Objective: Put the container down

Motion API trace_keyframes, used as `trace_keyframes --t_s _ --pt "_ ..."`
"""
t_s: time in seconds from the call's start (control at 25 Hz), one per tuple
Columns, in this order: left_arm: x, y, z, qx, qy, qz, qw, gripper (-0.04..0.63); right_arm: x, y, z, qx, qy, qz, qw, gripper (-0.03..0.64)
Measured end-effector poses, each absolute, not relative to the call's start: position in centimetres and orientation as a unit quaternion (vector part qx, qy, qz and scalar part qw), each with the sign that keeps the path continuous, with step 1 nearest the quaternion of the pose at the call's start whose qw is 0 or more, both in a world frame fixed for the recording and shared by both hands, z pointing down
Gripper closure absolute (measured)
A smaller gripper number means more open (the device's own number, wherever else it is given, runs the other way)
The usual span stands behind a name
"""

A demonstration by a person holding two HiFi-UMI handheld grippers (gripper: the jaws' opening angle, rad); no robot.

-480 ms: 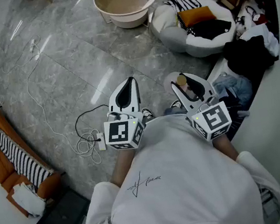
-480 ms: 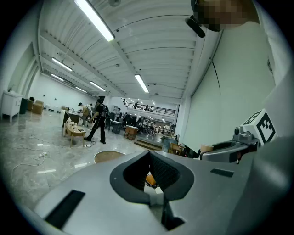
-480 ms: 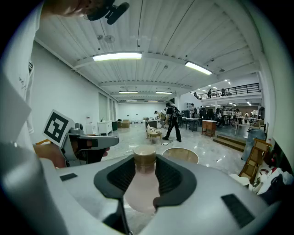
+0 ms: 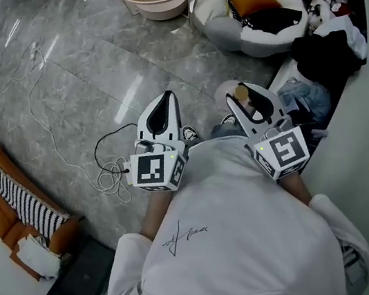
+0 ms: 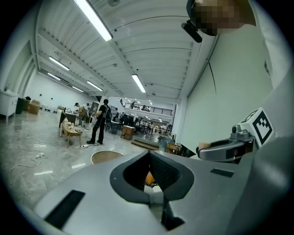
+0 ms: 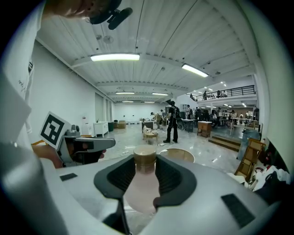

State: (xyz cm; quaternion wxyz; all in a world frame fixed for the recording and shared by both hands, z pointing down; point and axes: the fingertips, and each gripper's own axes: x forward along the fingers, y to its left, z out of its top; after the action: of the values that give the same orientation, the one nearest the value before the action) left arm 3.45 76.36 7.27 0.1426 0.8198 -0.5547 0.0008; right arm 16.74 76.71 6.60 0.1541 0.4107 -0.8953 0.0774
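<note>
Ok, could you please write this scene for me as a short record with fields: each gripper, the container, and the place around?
right gripper: fingers closed on the container
container: pale pink bottle with a tan lid, held in the air, not yet put down
left gripper: fingers together, nothing between them
floor: grey marble
basin: beige, on the floor ahead of the person

No readable text, scrawl (image 4: 184, 235) on white shirt (image 4: 255, 236) illegible (signature-like)
</note>
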Motion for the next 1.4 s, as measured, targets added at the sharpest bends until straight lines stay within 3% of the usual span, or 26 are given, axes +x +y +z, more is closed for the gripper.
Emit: trace_keyframes --t_s 0.64,1.4 --pt "3.0 75.0 7.6 0.827 -0.545 0.024 0.132 0.577 15.4 74.1 7.3 0.406 -0.897 0.092 0.150 0.471" --pt "3.4 57.6 8.1 0.793 -0.591 0.066 0.131 0.577 17.6 56.1 8.1 0.394 -0.902 0.105 0.143 0.471"
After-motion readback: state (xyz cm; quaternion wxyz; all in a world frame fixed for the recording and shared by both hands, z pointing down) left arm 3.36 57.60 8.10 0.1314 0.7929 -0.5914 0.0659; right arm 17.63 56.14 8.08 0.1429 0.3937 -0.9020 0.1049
